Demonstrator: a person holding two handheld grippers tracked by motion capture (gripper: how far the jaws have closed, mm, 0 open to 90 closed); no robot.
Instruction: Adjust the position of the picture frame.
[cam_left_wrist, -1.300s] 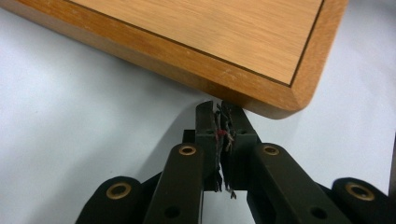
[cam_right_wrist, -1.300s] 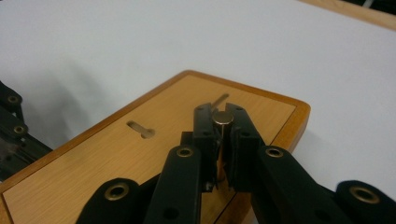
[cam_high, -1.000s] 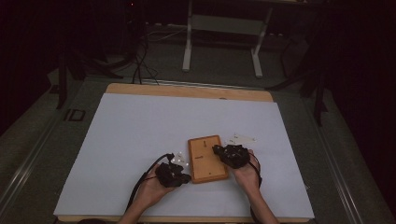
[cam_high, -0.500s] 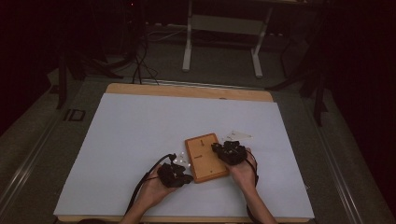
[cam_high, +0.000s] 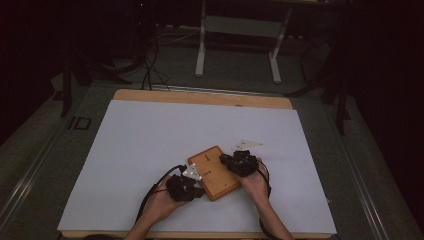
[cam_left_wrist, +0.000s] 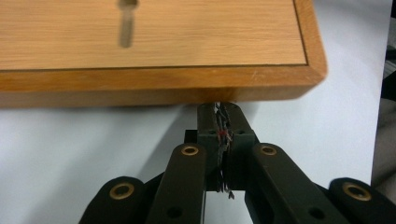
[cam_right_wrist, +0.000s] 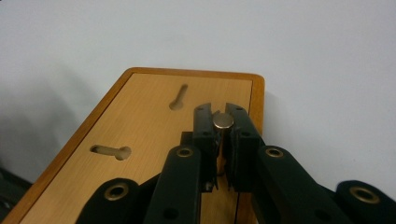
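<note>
A wooden board (cam_high: 214, 171) with a raised rim lies tilted on the white table cover, its far end turned to the left. Two keyhole slots (cam_right_wrist: 179, 97) (cam_right_wrist: 111, 151) are cut in its face. My left gripper (cam_high: 187, 182) is at the board's near left edge. In the left gripper view it (cam_left_wrist: 223, 111) is shut, tips pressed against the board's side (cam_left_wrist: 154, 86). My right gripper (cam_high: 240, 162) is over the board's right edge. Its jaws are shut on a small round metal peg (cam_right_wrist: 222, 121) held just above the board (cam_right_wrist: 140, 135).
The white cover (cam_high: 150, 145) spreads over a wooden table whose far edge (cam_high: 200, 96) shows. Behind it stand a white metal frame (cam_high: 237, 30) and cables on the dark floor (cam_high: 150, 65). A person's hands (cam_high: 160, 205) come in from the bottom.
The board has turned, its far end swinging left. My right gripper has shifted a little left with it. My left gripper stays at the near left edge.
</note>
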